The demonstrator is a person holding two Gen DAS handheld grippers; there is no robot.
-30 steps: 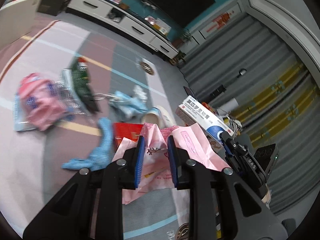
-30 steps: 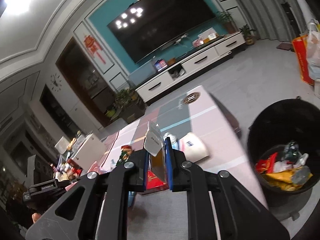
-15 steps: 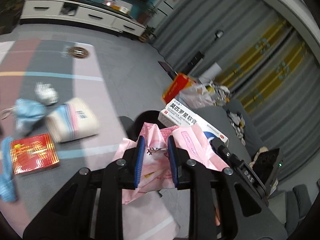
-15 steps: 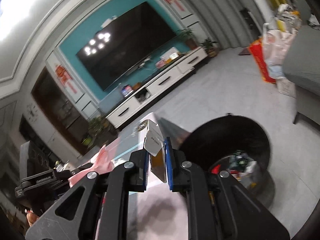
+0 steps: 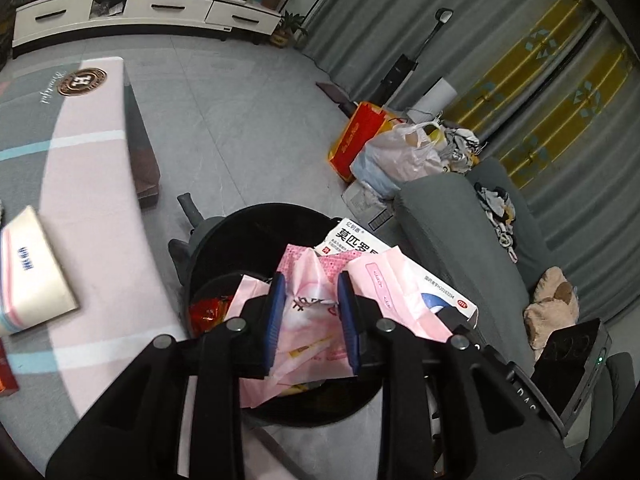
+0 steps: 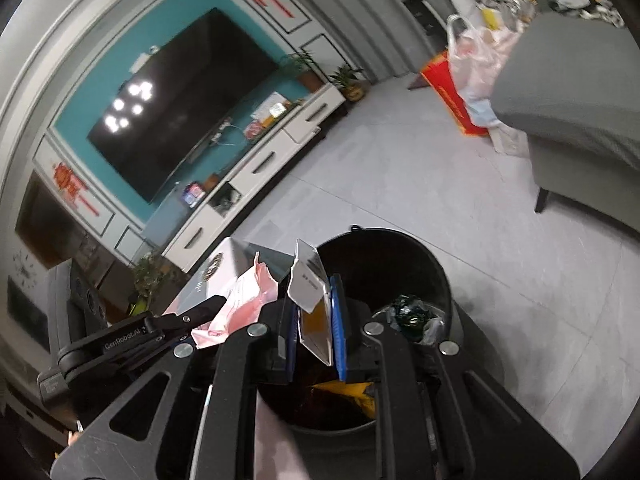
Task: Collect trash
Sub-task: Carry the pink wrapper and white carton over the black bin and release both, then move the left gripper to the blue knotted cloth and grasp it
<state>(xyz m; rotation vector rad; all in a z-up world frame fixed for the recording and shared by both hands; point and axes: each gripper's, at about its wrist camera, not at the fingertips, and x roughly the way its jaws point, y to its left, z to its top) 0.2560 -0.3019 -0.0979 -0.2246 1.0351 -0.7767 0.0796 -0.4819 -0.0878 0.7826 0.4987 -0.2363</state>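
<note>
Status: the round black plastic trash bin (image 5: 248,240) already contains discarded items, including a red foil wrapper (image 5: 206,308) at the 9 o'clock side of its interior in the left wrist view, and a dark crumpled wrapper (image 6: 412,314) and yellow packaging (image 6: 352,394) in the right wrist view. Two further items are held over the bin and not yet released. At least one item remains on the pink-and-grey table (image 5: 96,216): a white rectangular tissue pack (image 5: 30,272) at 9 o'clock. The rest of the table surface is outside both views.

Left gripper (image 5: 312,296): the jaws pinch a crumpled pink plastic bag (image 5: 316,320). The gripper points downward over the bin opening, with the bag hanging above the bin interior.

Right gripper (image 6: 314,312): the jaws pinch a flat white-and-orange medicine box (image 6: 310,304) edgewise. The gripper is angled down over the bin's near rim. In the left wrist view, the box appears at 2 o'clock of the bag.

Remaining step, as judged: open both grippers, then return for the table items.
</note>
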